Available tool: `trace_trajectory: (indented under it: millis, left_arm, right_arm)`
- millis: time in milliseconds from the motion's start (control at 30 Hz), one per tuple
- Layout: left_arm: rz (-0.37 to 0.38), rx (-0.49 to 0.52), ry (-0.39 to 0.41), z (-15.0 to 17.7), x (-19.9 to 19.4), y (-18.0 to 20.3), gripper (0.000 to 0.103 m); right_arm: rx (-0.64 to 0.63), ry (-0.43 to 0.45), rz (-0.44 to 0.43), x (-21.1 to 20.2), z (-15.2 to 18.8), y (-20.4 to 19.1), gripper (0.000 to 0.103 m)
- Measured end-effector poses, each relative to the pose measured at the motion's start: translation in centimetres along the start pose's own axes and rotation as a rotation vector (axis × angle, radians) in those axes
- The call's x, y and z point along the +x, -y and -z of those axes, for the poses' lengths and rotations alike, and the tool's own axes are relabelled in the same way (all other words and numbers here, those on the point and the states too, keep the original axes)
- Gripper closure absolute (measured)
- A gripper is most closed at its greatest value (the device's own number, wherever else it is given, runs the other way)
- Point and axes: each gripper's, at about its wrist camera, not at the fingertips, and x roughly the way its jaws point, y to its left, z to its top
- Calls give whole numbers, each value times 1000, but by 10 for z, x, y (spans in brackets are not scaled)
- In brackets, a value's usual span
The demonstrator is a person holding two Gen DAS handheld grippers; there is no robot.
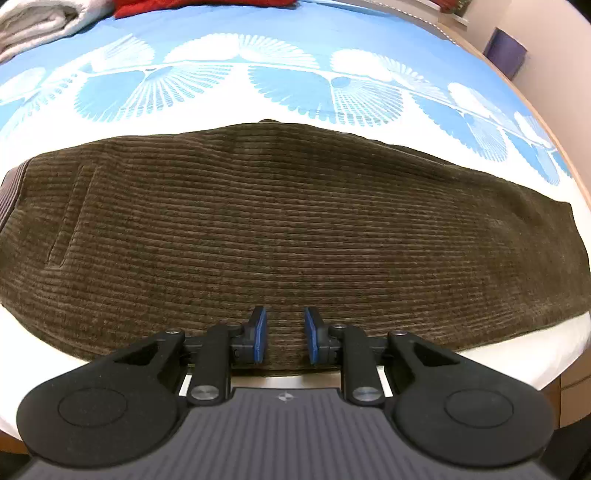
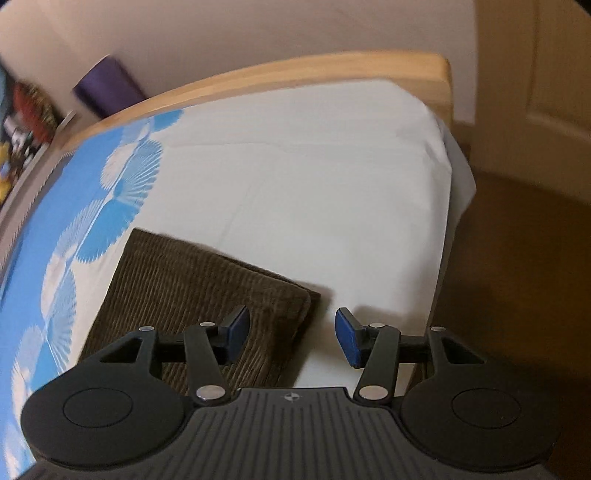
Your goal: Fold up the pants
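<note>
Brown corduroy pants [image 1: 280, 229] lie flat across a bed, folded lengthwise into one long band, on a bedsheet [image 1: 295, 74] that is white near the front edge and blue with white fan shapes farther back. In the left wrist view the waistband end sits at the left and the leg hems at the right. The left gripper [image 1: 284, 334] hovers over the near edge of the pants, its blue-padded fingers a narrow gap apart with nothing between them. At the far left corner are a pale folded blanket [image 1: 40, 22] and a red cloth [image 1: 199, 6].

In the right wrist view (slightly blurred) the right gripper [image 2: 293, 334] is spread wide and empty, one finger over the hem end of the pants, the other over white sheet. A wooden bed frame [image 2: 295, 74] curves behind, with a purple object [image 2: 107, 88] beyond it.
</note>
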Motion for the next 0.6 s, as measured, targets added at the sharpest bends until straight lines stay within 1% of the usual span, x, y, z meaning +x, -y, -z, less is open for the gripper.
trace_trajectory:
  millis: [67,133,167,200,233,267,333,433,500,567,600]
  left_arm:
    - [8,13,11,1,-4,1,79]
    - [9,27,22,2,0,3,79]
    - [11,28,25,2,-1,4,79]
    - [13,25,26,1,-1,3,79]
    - [12,21,26,0,-1,1,79]
    - [10,17,27,-3,3,-1,79]
    - [6,1,33,-6,4,-6,79]
    - [18,-35,49,-12,-2,-14,79]
    - [31,-53,71,-17,-8,-19,79]
    - [37,-72,87,-19,-14,-25,79]
    - [42,-81,96,-20,-17,-29,79]
  right_arm:
    - [52,-29,-26,9,-1,4,49]
    - [36,-36,-31,14,-2,1,50]
    - [17,-37,-27,17,-2,-3,52]
    - [12,-46,-31,21,-2,-5,61]
    - [15,-49,-28,23,-2,-6,67]
    - [19,-52,-28,25,-2,-6,69]
    - [34,-44,-47,22,-3,-7,79]
    - [12,21,-67,2,-1,-19,81]
    - [-101,96,-83,-22,4,-44,82]
    - [-266,183,-106,-51,17,-77,82]
    - [-372,233,-117,-68,30,-99,83]
